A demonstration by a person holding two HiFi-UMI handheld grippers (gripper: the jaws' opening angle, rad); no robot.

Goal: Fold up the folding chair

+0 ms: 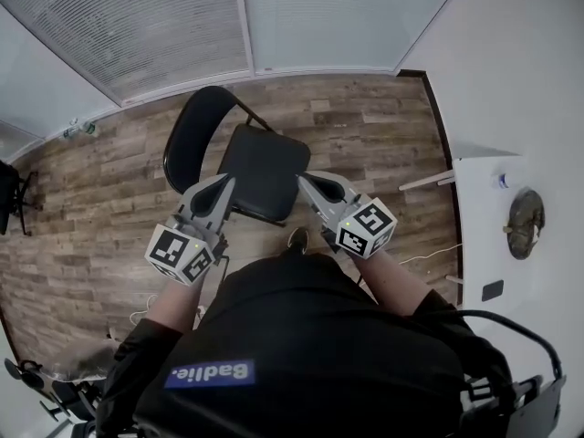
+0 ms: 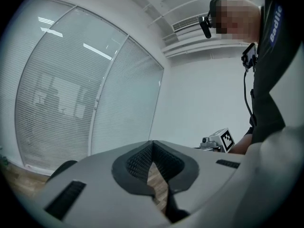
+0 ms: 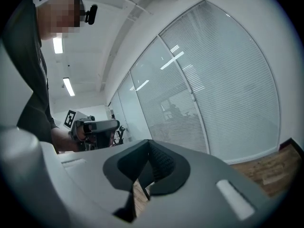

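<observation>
The black folding chair stands unfolded on the wood floor in front of me, its seat (image 1: 265, 176) toward me and its rounded backrest (image 1: 194, 135) on the far left side. My left gripper (image 1: 224, 183) hovers at the seat's left edge, jaws shut and empty. At the seat's right edge my right gripper (image 1: 303, 180) is likewise shut with nothing in it. Whether either tip touches the seat I cannot tell. In the left gripper view the shut jaws (image 2: 152, 148) fill the lower picture; the right gripper view shows its own shut jaws (image 3: 148, 148) the same way.
A white table (image 1: 482, 199) with a round dark object (image 1: 526, 219) stands at the right wall. Blinds-covered windows (image 1: 182, 21) close the far side. Another dark chair (image 1: 11, 197) sits at the left edge; thin cables (image 1: 429, 258) lie on the floor near the table.
</observation>
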